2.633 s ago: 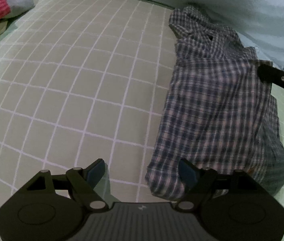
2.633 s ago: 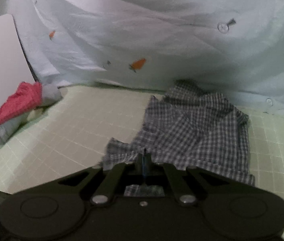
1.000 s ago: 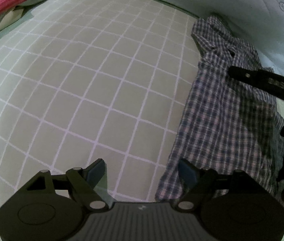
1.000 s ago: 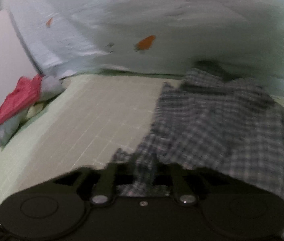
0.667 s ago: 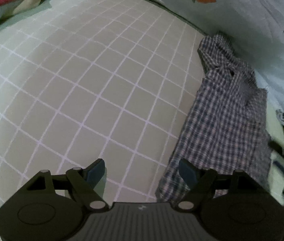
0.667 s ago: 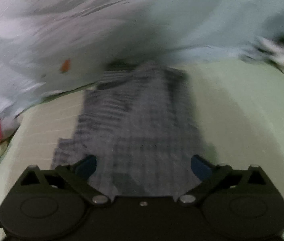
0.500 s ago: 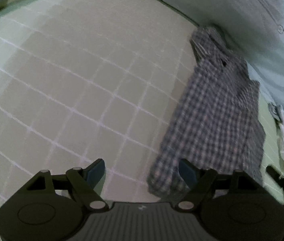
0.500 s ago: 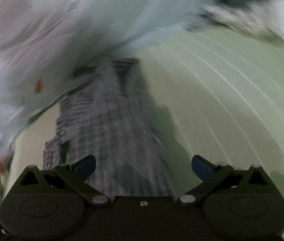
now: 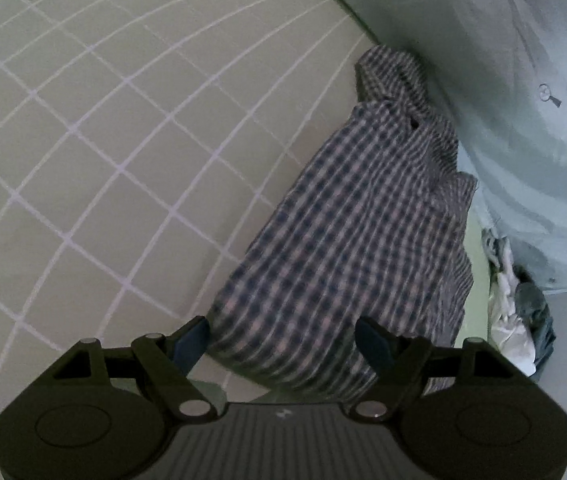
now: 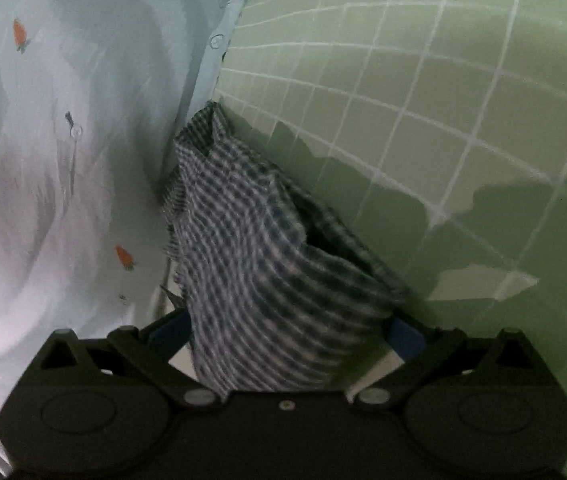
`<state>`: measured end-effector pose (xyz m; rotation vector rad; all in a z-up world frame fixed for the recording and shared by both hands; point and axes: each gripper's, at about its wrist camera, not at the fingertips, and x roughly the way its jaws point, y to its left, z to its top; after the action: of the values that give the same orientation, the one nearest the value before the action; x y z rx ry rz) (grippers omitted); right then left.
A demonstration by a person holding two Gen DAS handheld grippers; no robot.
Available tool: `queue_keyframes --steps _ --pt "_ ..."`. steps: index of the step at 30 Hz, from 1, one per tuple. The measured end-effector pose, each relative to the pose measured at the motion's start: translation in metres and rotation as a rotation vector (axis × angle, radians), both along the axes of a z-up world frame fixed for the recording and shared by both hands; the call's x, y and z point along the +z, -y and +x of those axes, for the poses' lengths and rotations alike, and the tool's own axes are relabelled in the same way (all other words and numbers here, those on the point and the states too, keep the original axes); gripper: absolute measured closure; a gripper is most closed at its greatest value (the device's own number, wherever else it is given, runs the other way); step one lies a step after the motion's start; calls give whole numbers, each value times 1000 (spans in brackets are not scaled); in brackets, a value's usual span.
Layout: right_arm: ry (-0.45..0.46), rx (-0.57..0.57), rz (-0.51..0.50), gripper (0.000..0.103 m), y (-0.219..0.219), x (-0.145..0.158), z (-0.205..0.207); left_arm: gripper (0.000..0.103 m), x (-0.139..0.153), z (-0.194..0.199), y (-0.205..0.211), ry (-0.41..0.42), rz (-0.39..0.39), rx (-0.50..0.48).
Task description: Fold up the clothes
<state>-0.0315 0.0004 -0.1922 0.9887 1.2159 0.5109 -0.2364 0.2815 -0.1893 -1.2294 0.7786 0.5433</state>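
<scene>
both grippers spread wide over the checked shirt

closest to me, my left gripper point(image 9: 283, 340) is released, its two blue fingertips point(image 9: 191, 342) standing well apart with the near end of the checked shirt point(image 9: 355, 248) lying between them. the cloth runs under the gap, and neither pad is pressing on it. my right gripper point(image 10: 287, 330) is spread wide too, and the shirt point(image 10: 267, 256) bunches up in the gap between its blue pads point(image 10: 405, 340); they sit at either side of the cloth without pinching it.

further out, the shirt stretches away as a long narrow strip across the green grid-lined mattress point(image 9: 103, 140), rumpled at its far end. that far end touches the pale blue carrot-print sheet point(image 9: 523, 100) at the mattress's far edge. off to the right edge in the left view, a small heap of white and grey clothes point(image 9: 519, 316) sits beside the shirt. the right view is slightly blurred.
</scene>
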Motion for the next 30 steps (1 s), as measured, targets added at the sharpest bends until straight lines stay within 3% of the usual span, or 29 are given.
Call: queue_keyframes --steps 4,5,6,7,8,10,11,15,20,25,30 --pt "-47 -45 72 0 -7 -8 7 48 -3 0 3 17 -10 39" --pt "-59 -52 89 6 -7 -10 10 54 -4 -1 2 17 -11 50" --pt "-75 -44 88 12 -5 -11 11 69 -6 -2 2 16 -20 62" --pt "-92 -37 88 33 -3 -12 13 81 -11 -3 0 17 -41 79" --pt "-127 -43 83 62 -1 -18 13 85 -14 -6 -1 27 -65 101" --pt "-178 -55 85 81 4 -27 9 91 -18 -15 -1 60 -107 147" --pt "-192 -59 91 86 7 -29 7 92 -16 -18 0 67 -106 151" --pt "-129 43 69 91 18 -2 -11 94 6 -32 11 50 -66 109" --pt "-278 31 121 93 59 13 -41 94 22 -79 30 86 -205 134" --pt "-415 -12 160 93 86 7 -57 94 37 -99 40 130 -334 236" --pt "-422 -24 190 93 80 21 -43 94 64 -86 34 174 -377 278"
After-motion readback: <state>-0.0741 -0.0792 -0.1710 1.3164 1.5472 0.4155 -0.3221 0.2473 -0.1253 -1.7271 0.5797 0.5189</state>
